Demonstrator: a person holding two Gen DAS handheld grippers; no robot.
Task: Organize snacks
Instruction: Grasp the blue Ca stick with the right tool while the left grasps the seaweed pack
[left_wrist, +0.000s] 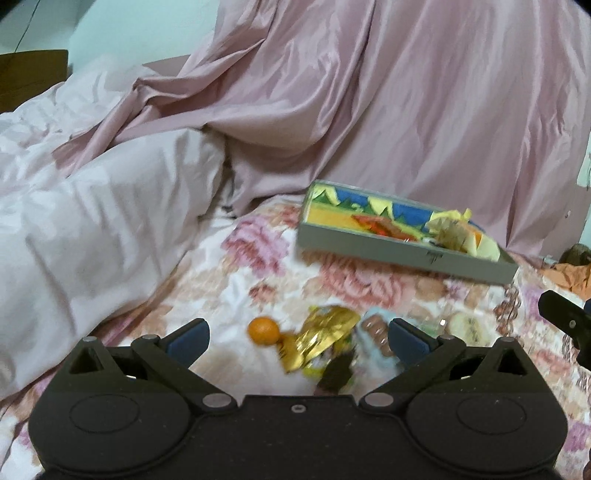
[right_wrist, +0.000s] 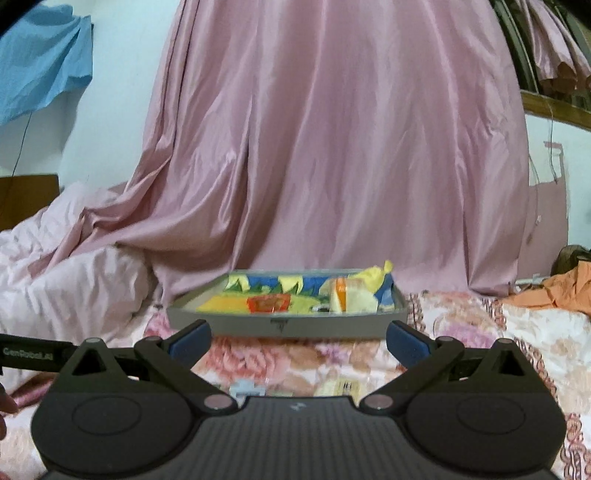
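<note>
Snack sorting is judged partly done.
A few packets are lying in the grey tray (left_wrist: 399, 254); an orange (left_wrist: 263, 330) and gold packet (left_wrist: 323, 338) are being left on the floral bedspread (left_wrist: 236, 273), between the spread, empty left gripper (left_wrist: 297, 336); the right gripper (right_wrist: 298, 341) is likewise spread.

We are seeing a satiny pink curtain (right_wrist: 332, 147) catching a soft sheen behind the tray (right_wrist: 288, 326), whose grey wall is looking matt. Near the tray, a gold wrapper (left_wrist: 325, 332) is glinting like foil on the floral cloth bedspread (left_wrist: 258, 266). The left tongs (left_wrist: 295, 338) are showing matt black plastic.
</note>
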